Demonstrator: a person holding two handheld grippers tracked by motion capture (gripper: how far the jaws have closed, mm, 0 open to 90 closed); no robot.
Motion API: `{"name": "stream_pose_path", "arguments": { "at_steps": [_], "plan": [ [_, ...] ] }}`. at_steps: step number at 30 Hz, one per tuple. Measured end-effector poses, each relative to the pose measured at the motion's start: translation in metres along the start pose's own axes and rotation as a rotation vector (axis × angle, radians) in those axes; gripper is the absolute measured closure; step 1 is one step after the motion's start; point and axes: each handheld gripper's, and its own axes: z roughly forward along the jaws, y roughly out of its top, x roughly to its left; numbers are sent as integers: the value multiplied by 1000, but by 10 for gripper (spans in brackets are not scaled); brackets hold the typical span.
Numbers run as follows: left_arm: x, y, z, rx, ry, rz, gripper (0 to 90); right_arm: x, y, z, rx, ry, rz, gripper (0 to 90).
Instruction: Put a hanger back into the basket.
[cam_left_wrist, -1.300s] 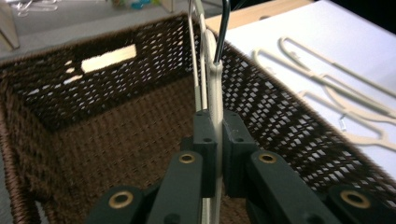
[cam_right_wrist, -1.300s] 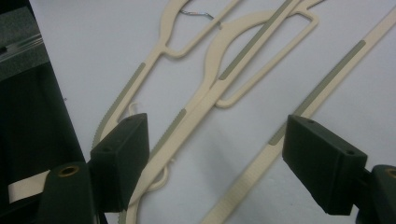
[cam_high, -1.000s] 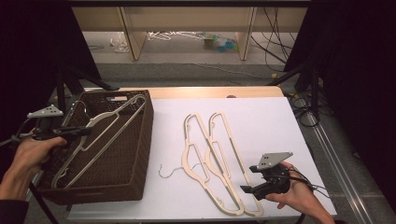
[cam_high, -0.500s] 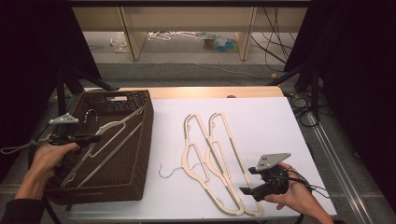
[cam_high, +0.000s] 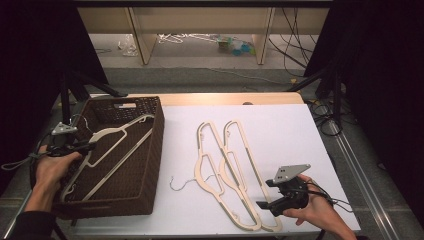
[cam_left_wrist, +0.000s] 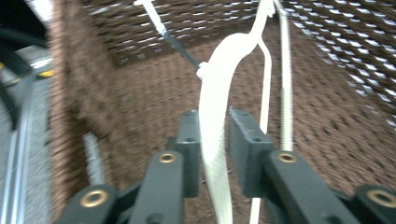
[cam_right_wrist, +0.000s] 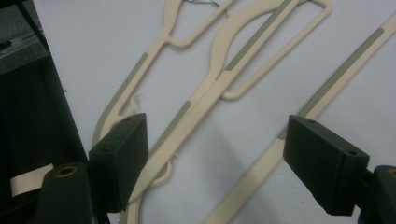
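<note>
One cream plastic clothes hanger (cam_high: 107, 150) lies slanted inside the dark brown woven wicker basket (cam_high: 155, 150) at the table's left, and the left gripper (cam_left_wrist: 212, 144) has its two black jaws pinching that hanger's flat arm between them, so the first of three seems nearly stowed. Two more cream plastic hangers (cam_high: 230, 170) lie overlapping on the white tabletop (cam_high: 280, 130), just beside the right gripper (cam_right_wrist: 215, 158), whose jaws are spread wide above them and hold nothing. By my reading, roughly a third of the packing is done and two hangers remain.
</note>
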Motion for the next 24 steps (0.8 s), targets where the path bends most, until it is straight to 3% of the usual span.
{"name": "stream_pose_path", "arguments": {
  "at_steps": [1, 3, 6, 8, 12, 17, 20, 24],
  "plan": [
    [1, -1, 0, 4, -1, -9, 714, 0, 0, 0, 6, 3, 0, 228],
    [4, -4, -2, -1, -41, -36, 726, 1, 0, 0, 6, 4, 9, 228],
    [3, -5, -4, 7, -32, -38, 702, 0, 0, 1, 5, 5, 4, 228],
    [0, -5, -7, 0, -5, -47, 656, 1, -1, 3, -5, -5, 4, 228],
    [-10, -1, -19, -48, -26, -58, 566, 1, -1, 3, -10, -8, 8, 228],
    [-42, 8, -44, -168, -87, -68, 439, 3, 0, 3, -39, -29, 15, 229],
    [-67, 10, -59, -212, -164, -20, 414, 7, 2, 3, -50, -45, 23, 229],
    [-103, 10, -73, -268, -241, 8, 348, 16, 2, 6, -76, -64, 51, 229]
  ]
}}
